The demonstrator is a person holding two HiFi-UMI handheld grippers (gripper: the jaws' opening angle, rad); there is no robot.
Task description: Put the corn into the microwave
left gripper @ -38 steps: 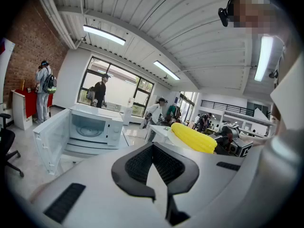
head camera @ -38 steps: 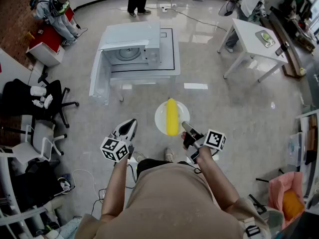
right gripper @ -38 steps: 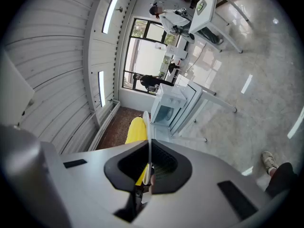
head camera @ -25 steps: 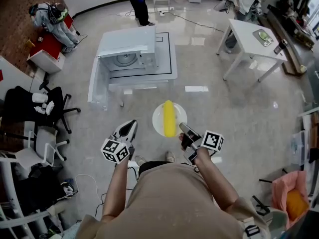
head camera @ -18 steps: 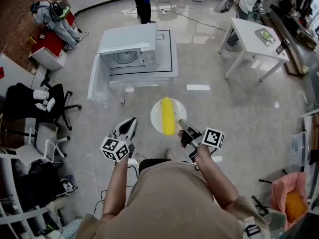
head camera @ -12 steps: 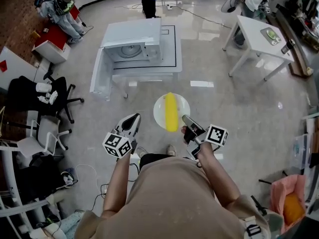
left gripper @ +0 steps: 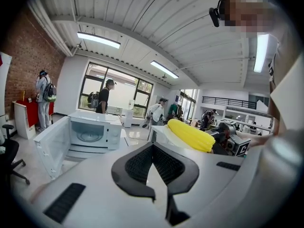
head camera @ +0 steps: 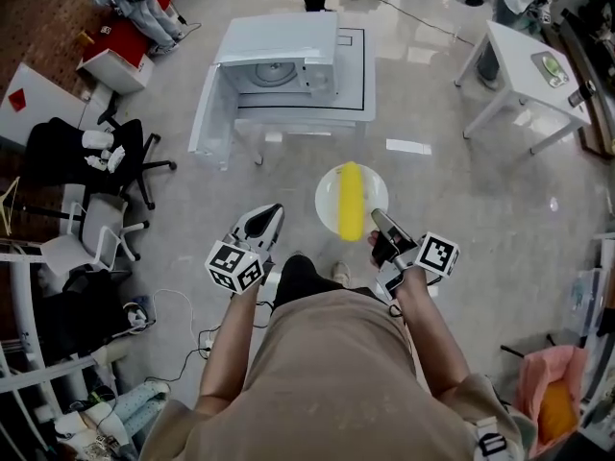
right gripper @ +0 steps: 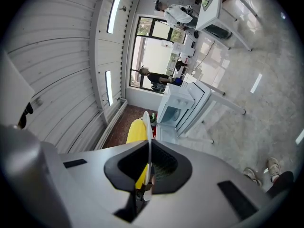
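Note:
A yellow corn cob [head camera: 351, 200] lies on a white plate [head camera: 327, 192] held level above the floor in front of me. My right gripper [head camera: 378, 221] is shut on the plate's near right rim; in the right gripper view the plate [right gripper: 149, 137] runs edge-on between the pads with the corn [right gripper: 135, 129] on its left. My left gripper [head camera: 272, 214] hovers left of the plate, shut and empty. The white microwave [head camera: 279, 60] stands ahead on a low white table, its door [head camera: 207, 113] swung open to the left and the turntable visible. The left gripper view shows both the microwave [left gripper: 90, 134] and the corn [left gripper: 190, 134].
A white table [head camera: 524, 70] stands at the far right. Black office chairs [head camera: 91, 157] and white chairs crowd the left side. Cables [head camera: 163, 320] lie on the floor near my left foot. A pink bag [head camera: 543, 401] sits at the lower right. People stand in the background.
The head view has shifted, so the microwave now sits higher and further right in it. Both grippers and the plate with the corn keep their pose before my body.

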